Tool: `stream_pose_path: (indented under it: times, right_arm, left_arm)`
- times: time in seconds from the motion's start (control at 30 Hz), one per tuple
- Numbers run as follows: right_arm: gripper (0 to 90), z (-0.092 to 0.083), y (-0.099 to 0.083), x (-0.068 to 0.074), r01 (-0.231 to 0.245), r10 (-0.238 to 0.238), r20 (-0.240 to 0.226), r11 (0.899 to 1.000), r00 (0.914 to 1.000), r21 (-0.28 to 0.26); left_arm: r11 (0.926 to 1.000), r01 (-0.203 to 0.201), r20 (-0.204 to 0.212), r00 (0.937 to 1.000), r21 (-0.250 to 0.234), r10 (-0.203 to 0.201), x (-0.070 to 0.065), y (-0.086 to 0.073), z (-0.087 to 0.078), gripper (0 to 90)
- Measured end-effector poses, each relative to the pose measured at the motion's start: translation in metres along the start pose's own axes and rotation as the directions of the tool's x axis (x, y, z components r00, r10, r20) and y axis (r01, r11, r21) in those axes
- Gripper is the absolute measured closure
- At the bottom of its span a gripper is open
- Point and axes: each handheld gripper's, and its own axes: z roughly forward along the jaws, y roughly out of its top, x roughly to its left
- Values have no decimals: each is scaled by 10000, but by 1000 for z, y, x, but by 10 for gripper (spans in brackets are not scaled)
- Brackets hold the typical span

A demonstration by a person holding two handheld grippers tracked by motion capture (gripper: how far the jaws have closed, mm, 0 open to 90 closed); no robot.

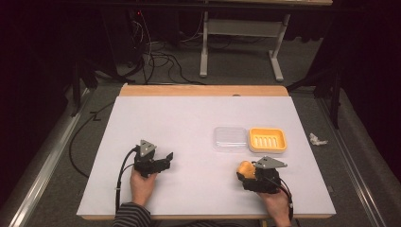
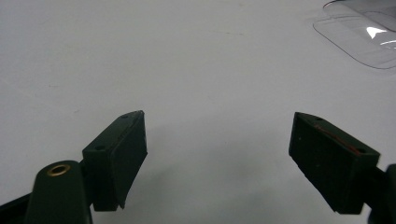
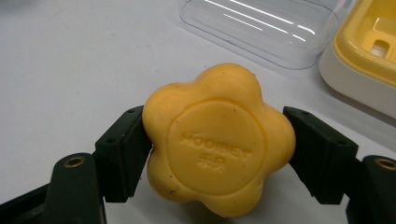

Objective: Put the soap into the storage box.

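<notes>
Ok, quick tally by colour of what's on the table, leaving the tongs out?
Yellow: 2, the flower-shaped soap held in the right tongs and the soap dish.
Clear: 1, the plastic lid lying right beside the dish.
Total: 3.

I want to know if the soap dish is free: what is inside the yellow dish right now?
Nothing lies in the yellow soap dish: its slotted drain insert shows bare. The flower-shaped soap sits clamped in the right gripper. Whatever lies beneath the insert is covered.
</notes>
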Motion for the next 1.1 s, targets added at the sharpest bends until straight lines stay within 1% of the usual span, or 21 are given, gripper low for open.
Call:
stream_pose_path:
  times: [0.03, 0.13, 0.23, 0.3, 0.47, 0.5, 0.53, 0.57, 0.6, 0.63, 0.73, 0.77, 0.87, 0.9, 0.97, 1.03, 1.1]
  right_arm:
    - [270, -1, 0, 0, -114, 114, 2, 9999, 9999, 13]
    - [272, -5, -1, -2, -53, 54, 70, 10000, 10000, -40]
    - [273, -6, -1, -3, -163, 163, 50, 9999, 9999, -51]
    - [275, -7, -1, -3, -97, 98, 142, 9999, 9999, -87]
    - [277, -10, -1, -6, -170, 172, 104, 9997, 9998, -173]
    - [278, -12, -1, -7, -190, 197, 204, 9993, 9996, -320]
    - [278, -12, -1, -7, -190, 197, 204, 9993, 9996, -320]
    - [278, -14, -1, -8, -251, 264, 269, 9985, 9993, -486]
    - [278, -14, -1, -8, -251, 264, 269, 9985, 9993, -486]
    - [279, -16, -1, -10, -370, 383, 194, 9975, 9991, -603]
    - [279, -17, -1, -12, -399, 412, 195, 9973, 9990, -624]
    - [278, -20, -1, -13, -401, 417, 228, 9971, 9989, -652]
    - [278, -21, -2, -15, -431, 446, 202, 9966, 9988, -708]
    - [279, -22, -3, -18, -568, 582, 206, 9962, 9981, -654]
    - [278, -23, -3, -21, -596, 613, 252, 9962, 9978, -630]
    - [278, -25, -3, -22, -584, 601, 257, 9964, 9979, -607]
    - [278, -27, -2, -24, -497, 517, 330, 9970, 9981, -591]
  left_arm:
    - [10000, 0, -4, 10000, 5, 0, 0, 0, 0, 199]
    - [10000, -19, -25, 10000, 59, 19, 0, 0, 0, 199]
    - [10000, 6, -32, 10000, -26, -6, 0, 0, 0, 199]
    - [10000, 8, -52, 10000, -1, -8, 0, 0, 0, 200]
    - [10000, -17, -64, 10000, 22, 17, 0, 0, 0, 200]
    - [10000, -11, -77, 10000, 35, 11, 1, 0, 0, 200]
    - [10000, -11, -77, 10000, 35, 11, 1, 0, 0, 200]
    - [10000, -4, -80, 10000, 6, 4, 0, 0, 0, 200]
    - [10000, -4, -80, 10000, 6, 4, 0, 0, 0, 199]
    - [10000, -11, -62, 10000, -23, 11, 0, 0, 0, 199]
    - [10000, -28, -70, 10000, -26, 27, 0, 0, 0, 198]
    - [10000, -56, -72, 10000, 57, 57, 1, 0, 0, 199]
    - [10000, -31, -79, 10000, 19, 31, 0, 0, 0, 199]
    - [10000, -23, -86, 10000, 17, 24, 0, 0, 0, 198]
    - [10000, 28, -43, 10000, -44, -28, 0, 0, 0, 197]
    - [10000, -93, -53, 9999, -12, 93, 1, 0, 0, 197]
    - [10000, -15, -68, 10000, 3, 15, 0, 0, 0, 197]
